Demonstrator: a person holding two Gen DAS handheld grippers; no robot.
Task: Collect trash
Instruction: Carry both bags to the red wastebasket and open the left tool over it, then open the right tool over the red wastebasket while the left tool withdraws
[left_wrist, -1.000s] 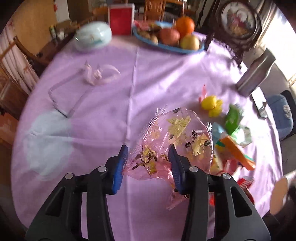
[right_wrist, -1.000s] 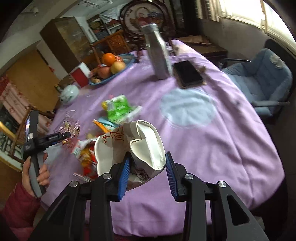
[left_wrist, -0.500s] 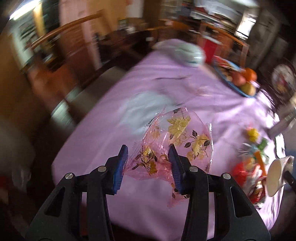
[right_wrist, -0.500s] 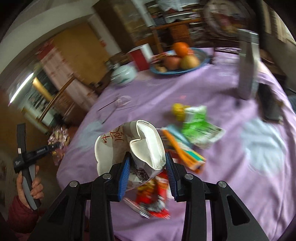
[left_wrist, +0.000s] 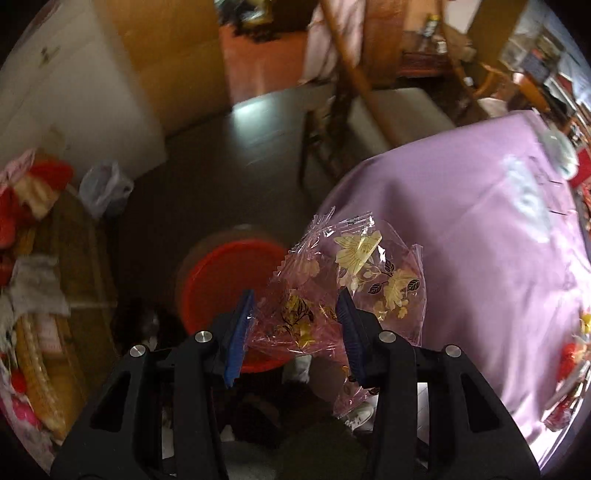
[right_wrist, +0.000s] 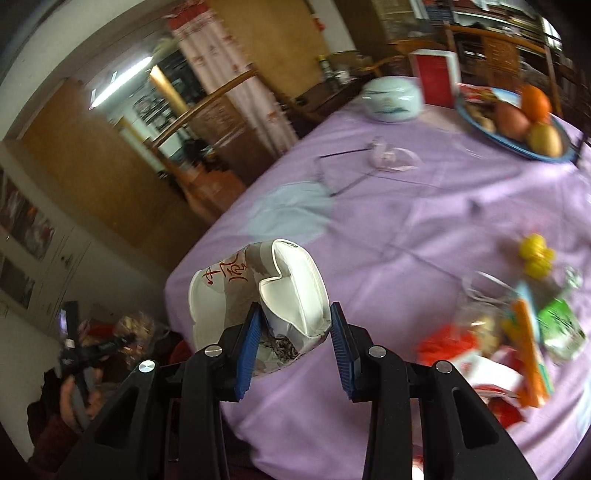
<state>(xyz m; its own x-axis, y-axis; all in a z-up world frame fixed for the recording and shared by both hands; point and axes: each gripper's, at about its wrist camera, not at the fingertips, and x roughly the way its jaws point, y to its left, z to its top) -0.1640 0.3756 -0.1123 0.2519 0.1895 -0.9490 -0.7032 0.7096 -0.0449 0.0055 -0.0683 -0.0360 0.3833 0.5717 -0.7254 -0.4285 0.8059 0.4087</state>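
Left tool is pinched on a crumpled pink cellophane wrapper with a gold leaf print; blue pads narrow, film bunched between them and fanning out past the tips. It points steeply down off the table edge, over a red bin on the dark floor. Left of the bin: a cluttered heap, red and yellow, too blurred to name.

Right tool is clamped on a crushed white paper cup with red characters; pads part closed, pressing the dented wall. Cup sits over the near left edge of the table, purple cloth.

Near right on the cloth: loose trash pile, with red, orange and green packets, blurred. Just beyond it, a small yellow item. Mid table: clear film scrap with thin wire. Far side: pale lidded jar, red box, blue fruit plate at far right.
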